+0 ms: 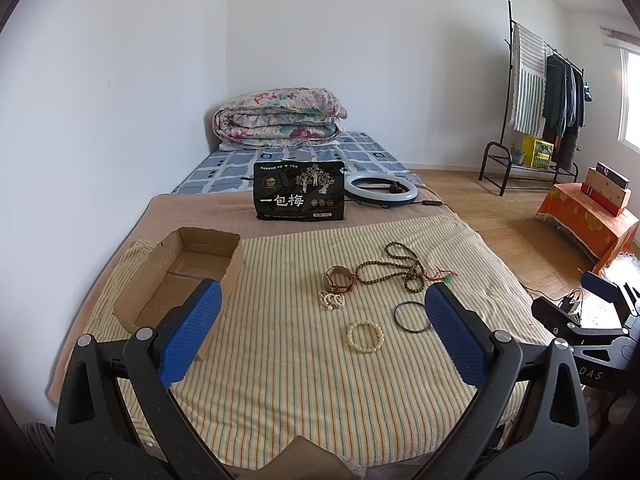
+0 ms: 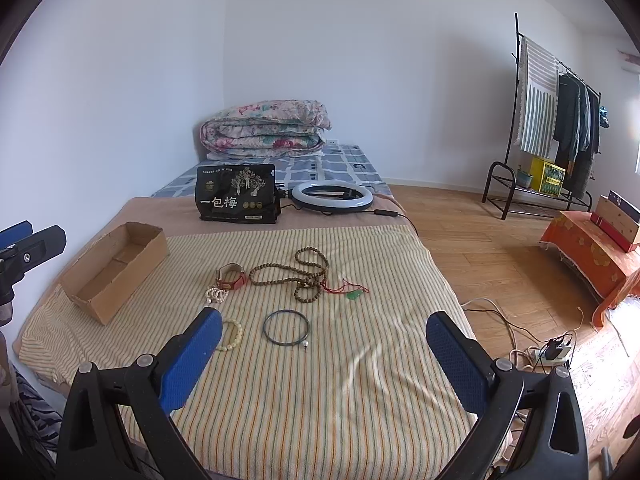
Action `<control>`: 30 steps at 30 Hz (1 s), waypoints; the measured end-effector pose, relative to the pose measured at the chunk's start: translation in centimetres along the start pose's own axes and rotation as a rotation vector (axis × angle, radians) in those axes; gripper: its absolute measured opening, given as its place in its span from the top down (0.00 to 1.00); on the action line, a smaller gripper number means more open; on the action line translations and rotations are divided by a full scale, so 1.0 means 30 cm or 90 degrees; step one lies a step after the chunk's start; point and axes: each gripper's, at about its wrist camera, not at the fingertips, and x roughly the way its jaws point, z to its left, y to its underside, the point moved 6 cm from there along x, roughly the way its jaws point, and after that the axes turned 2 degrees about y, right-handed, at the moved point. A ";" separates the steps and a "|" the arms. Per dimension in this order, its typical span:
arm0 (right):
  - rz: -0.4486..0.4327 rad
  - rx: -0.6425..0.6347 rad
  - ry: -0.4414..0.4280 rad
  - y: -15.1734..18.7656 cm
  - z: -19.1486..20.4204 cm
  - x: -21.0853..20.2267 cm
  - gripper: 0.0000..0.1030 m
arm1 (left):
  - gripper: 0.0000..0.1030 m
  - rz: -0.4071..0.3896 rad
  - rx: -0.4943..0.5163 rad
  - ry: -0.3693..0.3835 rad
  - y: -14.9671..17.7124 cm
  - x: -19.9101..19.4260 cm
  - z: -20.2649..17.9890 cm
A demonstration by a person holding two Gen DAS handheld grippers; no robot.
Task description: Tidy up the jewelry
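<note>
Jewelry lies on a striped cloth (image 1: 280, 380) on the bed: a cream bead bracelet (image 1: 365, 337), a dark thin bangle (image 1: 411, 317), a small pearl bracelet (image 1: 331, 300), a watch with a red strap (image 1: 339, 279), a long brown bead necklace (image 1: 394, 266) and a red cord with a green pendant (image 1: 444, 277). An empty cardboard box (image 1: 180, 276) stands at the left. My left gripper (image 1: 322, 312) is open above the near cloth. My right gripper (image 2: 324, 332) is open, with the bangle (image 2: 286, 327) between its fingers' lines. The box (image 2: 114, 270) and cream bracelet (image 2: 234, 334) also show there.
A black snack bag (image 1: 299, 191) and a ring light (image 1: 381, 187) with its cable lie behind the cloth. A folded quilt (image 1: 280, 118) sits at the bed's head. A clothes rack (image 1: 540, 100), an orange-draped stand (image 1: 588, 216) and a power strip (image 2: 554, 350) are to the right.
</note>
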 end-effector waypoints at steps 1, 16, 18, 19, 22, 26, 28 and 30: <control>0.000 0.000 0.000 0.000 0.001 0.000 0.00 | 0.00 0.000 0.002 -0.001 0.000 0.000 0.000; 0.001 0.000 0.000 0.003 0.010 0.005 0.00 | 0.00 0.000 -0.001 0.001 0.004 0.001 0.000; 0.001 0.000 -0.001 0.003 0.010 0.006 0.00 | 0.00 -0.001 -0.001 0.000 0.005 0.001 0.000; 0.002 -0.001 -0.001 0.005 0.012 0.007 0.00 | 0.00 0.000 -0.001 0.001 0.005 0.001 0.000; 0.003 -0.002 -0.002 0.009 0.020 0.011 0.00 | 0.00 0.000 -0.002 0.001 0.003 -0.003 -0.004; 0.004 -0.003 -0.004 0.014 0.025 0.016 0.00 | 0.00 0.002 -0.001 0.001 0.002 -0.003 -0.005; 0.005 -0.004 -0.006 0.012 0.023 0.016 0.00 | 0.00 0.003 0.000 0.000 0.001 -0.004 -0.007; 0.006 -0.004 -0.009 0.012 0.024 0.017 0.00 | 0.00 0.004 -0.002 -0.002 0.002 -0.001 -0.004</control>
